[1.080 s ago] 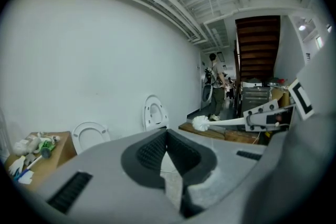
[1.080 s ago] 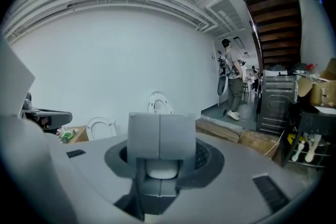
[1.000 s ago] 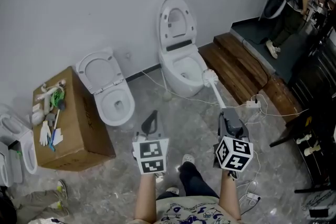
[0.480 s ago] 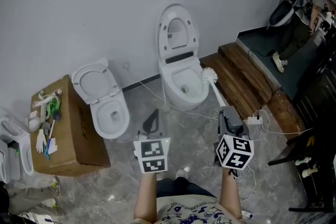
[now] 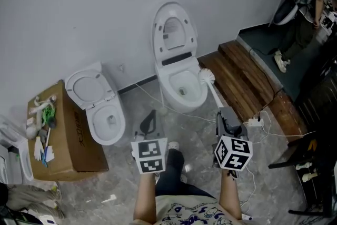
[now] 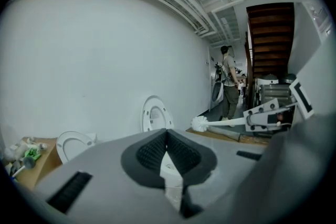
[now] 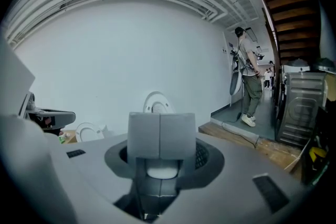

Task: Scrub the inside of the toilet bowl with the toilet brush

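Your left gripper (image 6: 167,135) has its jaws closed together, with nothing between them. Beyond them a toilet (image 6: 156,115) stands at the white wall, lid up. At the right, your right gripper (image 6: 253,121) holds the toilet brush (image 6: 200,124) level, bristles just beside that lid.

toilet brush (image 5: 206,76) at toilet bowl (image 5: 167,93) edge
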Motion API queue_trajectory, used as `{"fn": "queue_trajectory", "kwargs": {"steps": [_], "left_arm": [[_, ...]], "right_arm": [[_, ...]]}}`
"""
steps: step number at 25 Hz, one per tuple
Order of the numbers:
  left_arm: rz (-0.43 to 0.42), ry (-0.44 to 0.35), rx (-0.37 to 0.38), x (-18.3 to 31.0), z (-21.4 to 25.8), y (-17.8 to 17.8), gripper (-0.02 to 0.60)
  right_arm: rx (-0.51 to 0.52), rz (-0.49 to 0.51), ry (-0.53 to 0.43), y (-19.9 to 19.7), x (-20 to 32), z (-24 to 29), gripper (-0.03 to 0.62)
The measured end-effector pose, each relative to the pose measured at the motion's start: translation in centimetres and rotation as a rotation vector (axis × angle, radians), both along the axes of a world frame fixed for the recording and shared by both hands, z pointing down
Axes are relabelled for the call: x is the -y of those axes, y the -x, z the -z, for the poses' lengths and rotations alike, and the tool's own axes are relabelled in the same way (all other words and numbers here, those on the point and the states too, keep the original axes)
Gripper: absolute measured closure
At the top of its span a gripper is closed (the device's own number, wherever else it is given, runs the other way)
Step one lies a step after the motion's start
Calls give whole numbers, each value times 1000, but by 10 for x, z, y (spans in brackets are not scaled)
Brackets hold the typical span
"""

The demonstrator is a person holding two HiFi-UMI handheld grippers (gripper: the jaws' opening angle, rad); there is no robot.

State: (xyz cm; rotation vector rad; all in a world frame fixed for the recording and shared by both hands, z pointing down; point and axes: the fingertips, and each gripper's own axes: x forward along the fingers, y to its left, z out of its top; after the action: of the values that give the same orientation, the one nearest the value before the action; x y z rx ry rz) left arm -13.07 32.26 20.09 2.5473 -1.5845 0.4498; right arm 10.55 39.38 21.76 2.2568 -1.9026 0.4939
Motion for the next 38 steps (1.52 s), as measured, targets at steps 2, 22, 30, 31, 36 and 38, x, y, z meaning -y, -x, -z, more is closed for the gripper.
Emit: {"fn": "queue_trajectory", "kwargs": {"steps": [2, 22, 30, 31, 36, 38], "left_arm": [[-4, 4, -2, 15, -3, -7, 579], [-102, 34, 4, 242, -14, -90, 580], [-108, 63, 21, 329, -24, -100, 579], [-109, 68, 24, 337, -27, -100, 578], [-100, 104, 42, 367, -45, -98, 580], [-93, 121, 49, 374, -54, -98, 579]], "right_arm": [[0, -6, 2, -7, 13, -2, 425], [35, -34, 49, -65, 230, -17, 425], [34, -8, 87, -69, 319, -26, 425], [34, -7, 94, -70, 327, -29, 425], [42, 6, 141, -72, 359, -48, 425], [43, 10, 161, -74, 367, -57, 425]]}}
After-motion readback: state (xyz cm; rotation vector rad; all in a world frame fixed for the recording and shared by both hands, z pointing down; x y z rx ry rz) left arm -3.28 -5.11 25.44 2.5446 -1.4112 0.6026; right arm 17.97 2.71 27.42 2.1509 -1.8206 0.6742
